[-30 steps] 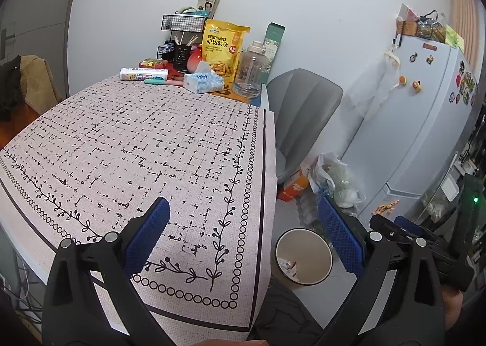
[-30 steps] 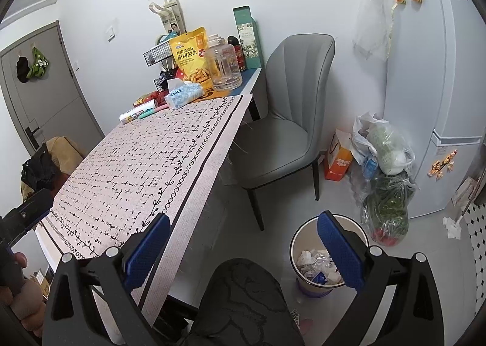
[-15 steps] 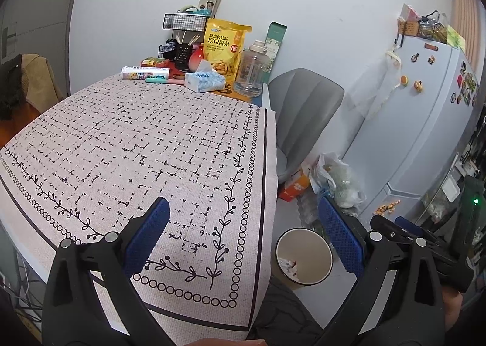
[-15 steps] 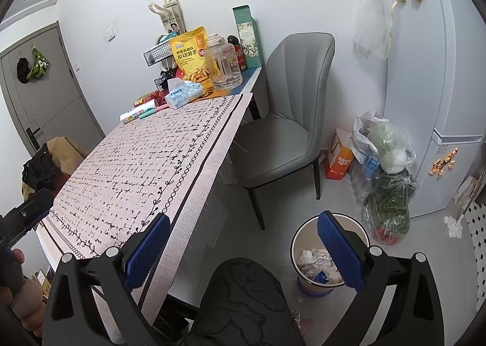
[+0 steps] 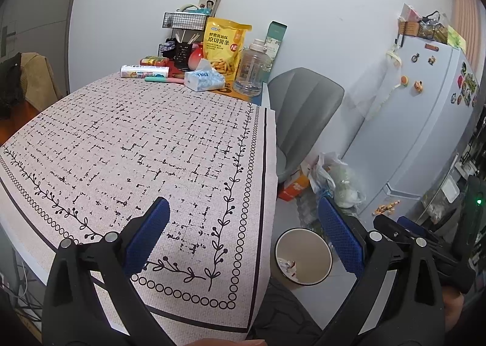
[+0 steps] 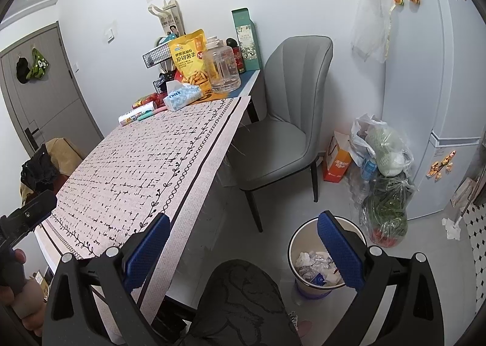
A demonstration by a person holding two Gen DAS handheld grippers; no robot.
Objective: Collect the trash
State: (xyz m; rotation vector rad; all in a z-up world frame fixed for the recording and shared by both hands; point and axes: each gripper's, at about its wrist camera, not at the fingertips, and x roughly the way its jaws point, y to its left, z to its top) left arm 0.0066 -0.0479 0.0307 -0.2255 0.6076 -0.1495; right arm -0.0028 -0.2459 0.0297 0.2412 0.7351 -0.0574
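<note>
A round white trash bin (image 6: 306, 255) stands on the floor beside the table, with crumpled wrappers and plastic (image 6: 316, 265) inside. The left wrist view shows the same bin (image 5: 303, 256) past the table's near right corner. My left gripper (image 5: 243, 230) hangs open over the patterned tablecloth (image 5: 136, 139), nothing between its blue pads. My right gripper (image 6: 243, 242) is open too, above a person's dark-clothed knee (image 6: 240, 300), with its right finger (image 6: 340, 252) in front of the bin. No loose trash shows on the cloth.
At the table's far end stand a yellow snack bag (image 5: 226, 44), a clear jar (image 5: 252, 68), a tissue pack (image 5: 203, 80) and a wire rack (image 5: 185, 21). A grey chair (image 6: 288, 133) sits beside the table. Plastic bags (image 6: 382, 170) lean against the fridge (image 6: 449, 72).
The left wrist view has drifted slightly, with the table items a touch lower and to the right. Both grippers stay open and empty; the right view has barely moved.
</note>
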